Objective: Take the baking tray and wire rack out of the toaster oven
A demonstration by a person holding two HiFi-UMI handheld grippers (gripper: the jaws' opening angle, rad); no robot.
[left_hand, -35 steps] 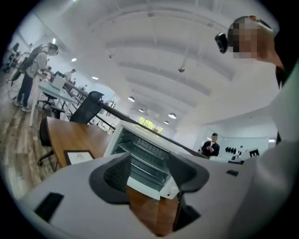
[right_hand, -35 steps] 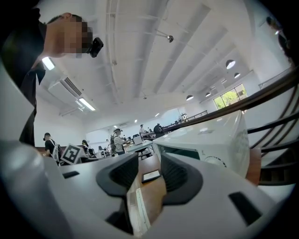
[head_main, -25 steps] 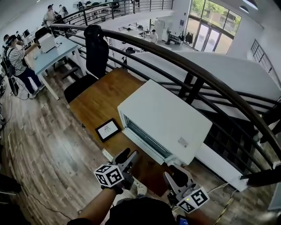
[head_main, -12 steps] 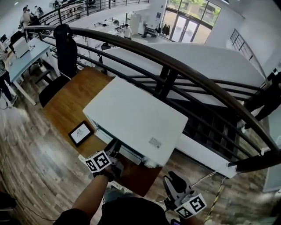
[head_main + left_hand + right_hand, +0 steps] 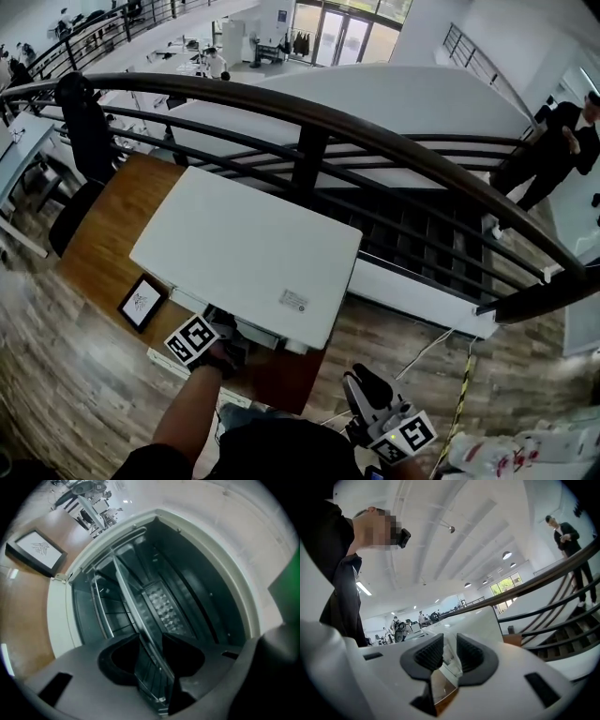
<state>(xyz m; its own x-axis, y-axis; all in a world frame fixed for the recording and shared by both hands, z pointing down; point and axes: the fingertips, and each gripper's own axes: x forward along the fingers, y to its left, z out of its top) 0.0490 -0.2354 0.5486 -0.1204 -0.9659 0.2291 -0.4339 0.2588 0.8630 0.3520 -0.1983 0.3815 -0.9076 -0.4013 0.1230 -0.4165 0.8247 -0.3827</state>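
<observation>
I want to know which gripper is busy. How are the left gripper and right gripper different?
The left gripper is up at the oven door; the right gripper hangs back from it. The left gripper has the door handle between its jaws; the right gripper has nothing. Both have jaws slightly apart that have just been closing.

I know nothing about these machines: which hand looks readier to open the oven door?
Left. The left gripper is at the toaster oven's front, with the door handle between its jaws, which have just been closing. The right gripper hangs back short of the oven, its empty jaws closing too.
</observation>
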